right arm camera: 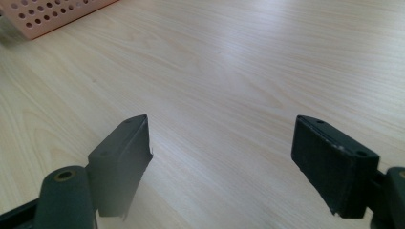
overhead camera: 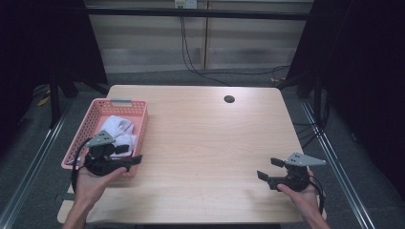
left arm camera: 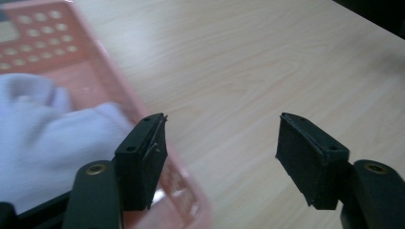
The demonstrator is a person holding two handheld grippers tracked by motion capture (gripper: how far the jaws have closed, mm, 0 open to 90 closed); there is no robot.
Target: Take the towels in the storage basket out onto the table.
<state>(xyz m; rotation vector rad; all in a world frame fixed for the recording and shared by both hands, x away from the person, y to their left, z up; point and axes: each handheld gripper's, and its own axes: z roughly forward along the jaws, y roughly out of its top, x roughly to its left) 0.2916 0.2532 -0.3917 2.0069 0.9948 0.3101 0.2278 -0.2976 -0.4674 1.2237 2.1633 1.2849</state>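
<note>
The left gripper (overhead camera: 125, 154) hangs over the near right corner of the pink basket (overhead camera: 90, 125), at the left edge of the tabletop (overhead camera: 210, 143). Its fingers (left arm camera: 143, 160) stand apart with nothing between them; in the left gripper view one finger sits above the basket's rim and the other over bare wood. A bundle of white cloth (overhead camera: 118, 130) lies inside the basket (soft and crumpled, just beside that near finger, not touching it as far as I can see). The right gripper (overhead camera: 270, 169) rests well apart, near the tabletop's near right corner, its fingers (right arm camera: 122, 157) also spread wide and empty over plain wood.
</note>
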